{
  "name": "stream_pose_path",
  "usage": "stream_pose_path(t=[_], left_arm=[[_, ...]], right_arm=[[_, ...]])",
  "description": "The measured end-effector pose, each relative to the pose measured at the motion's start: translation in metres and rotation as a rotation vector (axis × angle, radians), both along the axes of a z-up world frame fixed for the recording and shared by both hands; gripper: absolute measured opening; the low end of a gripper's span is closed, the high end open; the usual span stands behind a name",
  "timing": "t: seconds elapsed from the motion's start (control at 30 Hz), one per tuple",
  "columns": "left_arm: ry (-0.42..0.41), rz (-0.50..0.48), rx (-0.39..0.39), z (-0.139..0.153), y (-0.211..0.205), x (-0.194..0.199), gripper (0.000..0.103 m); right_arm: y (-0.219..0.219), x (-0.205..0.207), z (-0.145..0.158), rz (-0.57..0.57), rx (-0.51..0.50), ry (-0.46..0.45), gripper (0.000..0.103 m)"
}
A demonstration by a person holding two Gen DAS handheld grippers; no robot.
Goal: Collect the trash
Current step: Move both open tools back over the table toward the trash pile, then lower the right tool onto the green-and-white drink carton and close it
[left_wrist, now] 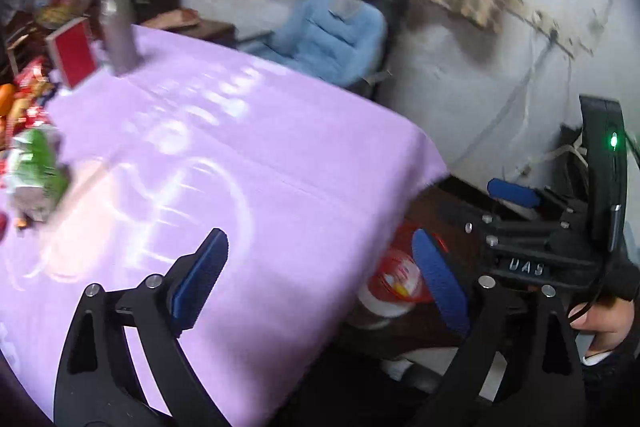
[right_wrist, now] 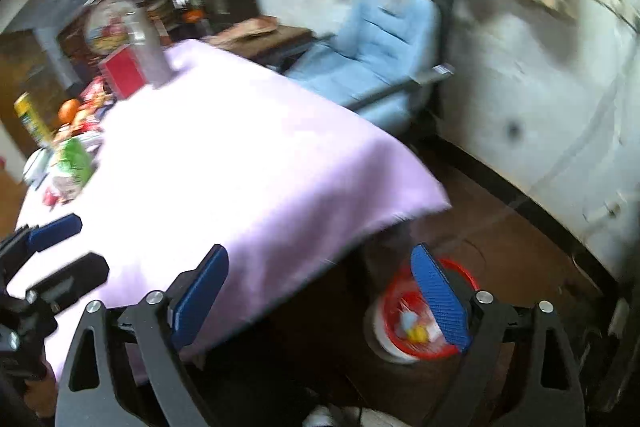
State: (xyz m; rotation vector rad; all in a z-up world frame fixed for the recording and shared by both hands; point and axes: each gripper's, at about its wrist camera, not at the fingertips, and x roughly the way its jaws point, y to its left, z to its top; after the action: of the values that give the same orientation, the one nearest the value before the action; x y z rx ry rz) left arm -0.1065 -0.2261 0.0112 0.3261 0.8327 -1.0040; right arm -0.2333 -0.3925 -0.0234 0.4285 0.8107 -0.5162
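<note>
Lilac cloth (left_wrist: 248, 155): covers table, fills L wrist view ahead of jaws; blurred.
L gripper (left_wrist: 320, 279): jaws spread wide, nothing btwn blue pads.
Trash bin (left_wrist: 396, 283): red-rimmed, on dark floor off table edge, just behind right pad (left_wrist: 440, 287).
Wrappers (left_wrist: 32, 163): green/red packets piled far left of jaws, on cloth edge.
R gripper, seen from L (left_wrist: 516, 211): to the right, held by hand (left_wrist: 604, 319).
R wrist view: same table, cloth (right_wrist: 224, 163) ahead-left of jaws.
R gripper (right_wrist: 320, 297): jaws wide apart, empty.
Bin (right_wrist: 400, 323): below right pad (right_wrist: 440, 303), holds yellow + pale scraps.
Snack packets (right_wrist: 74, 163): far left, w/ red box (right_wrist: 124, 73) + grey bottle (right_wrist: 154, 63) behind.
Blue chair (right_wrist: 376, 47): beyond table.
</note>
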Motion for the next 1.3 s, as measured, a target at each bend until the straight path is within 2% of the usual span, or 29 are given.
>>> stream_pose_path(t=[0.1,0.27,0.67,0.8,0.87,0.97,1.07,1.17,1.3], left_arm=[[-0.027,0.073,-0.03,0.019,0.028,0.026,0.093],[-0.052,0.193,-0.038,0.033,0.064,0.061,0.093],[-0.03,0.42,-0.013,0.027,0.139,0.153,0.094],[0.014,0.505,-0.027,0.013,0.167,0.186,0.095],[0.043,0.567,0.001,0.008,0.177,0.197,0.095],[0.058,0.639,-0.045,0.013,0.204,0.215,0.095],[0.079,0.772,-0.099,0.018,0.243,0.234,0.095],[0.13,0.869,-0.117,0.011,0.269,0.249,0.095],[0.196,0.92,-0.101,-0.002,0.28,0.262,0.095]], right_arm=[[0.019,0.028,0.016,0.079,-0.019,-0.026,0.093],[0.054,0.08,0.038,0.201,-0.027,-0.069,0.093],[0.124,0.168,0.053,0.389,-0.045,-0.048,0.094],[0.142,0.197,0.051,0.422,-0.048,-0.041,0.094],[0.151,0.217,0.045,0.442,-0.044,-0.02,0.094],[0.163,0.243,0.039,0.465,-0.032,-0.002,0.094],[0.174,0.271,0.037,0.491,-0.023,-0.002,0.095],[0.187,0.293,0.034,0.519,-0.043,0.014,0.095],[0.207,0.318,0.029,0.575,-0.053,0.032,0.095]])
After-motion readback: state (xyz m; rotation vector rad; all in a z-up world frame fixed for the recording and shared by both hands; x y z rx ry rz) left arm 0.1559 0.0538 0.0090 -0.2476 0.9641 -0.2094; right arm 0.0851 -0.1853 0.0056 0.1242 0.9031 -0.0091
